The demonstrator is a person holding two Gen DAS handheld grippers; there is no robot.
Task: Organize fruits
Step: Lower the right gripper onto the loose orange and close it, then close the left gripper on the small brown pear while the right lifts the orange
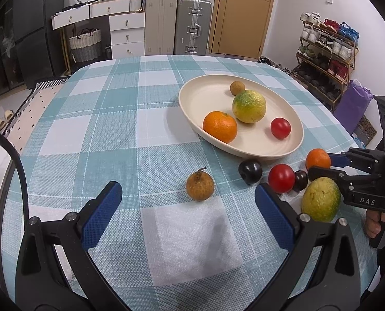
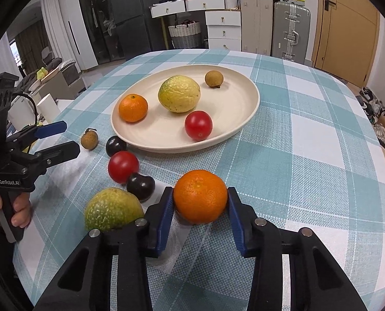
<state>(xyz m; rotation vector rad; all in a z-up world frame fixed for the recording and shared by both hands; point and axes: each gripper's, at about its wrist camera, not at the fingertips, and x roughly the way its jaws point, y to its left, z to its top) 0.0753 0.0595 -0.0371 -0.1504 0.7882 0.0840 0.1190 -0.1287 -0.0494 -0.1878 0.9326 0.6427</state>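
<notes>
A cream plate point(image 1: 200, 98) point(image 2: 233, 119) on the checked table holds an orange, a yellow-green citrus, a red tomato and a small brown longan. My right gripper point(image 2: 200, 202) is shut on an orange point(image 2: 200, 197) point(image 1: 318, 158) resting on the cloth in front of the plate. My left gripper point(image 1: 188, 194) is open and empty, just short of a brown longan point(image 1: 200, 185) point(image 2: 89, 140). Beside them lie a red tomato point(image 1: 281, 178) point(image 2: 123, 166), two dark plums point(image 1: 249, 171) point(image 2: 140, 186) and a green-yellow citrus point(image 1: 320, 199) point(image 2: 112, 208).
The checked tablecloth point(image 1: 114, 129) covers the table. Behind it stand white drawers point(image 1: 126, 33), suitcases point(image 1: 192, 26) and a door. A shoe rack point(image 1: 327, 51) stands at the right. The table's right edge runs close to the fruit cluster.
</notes>
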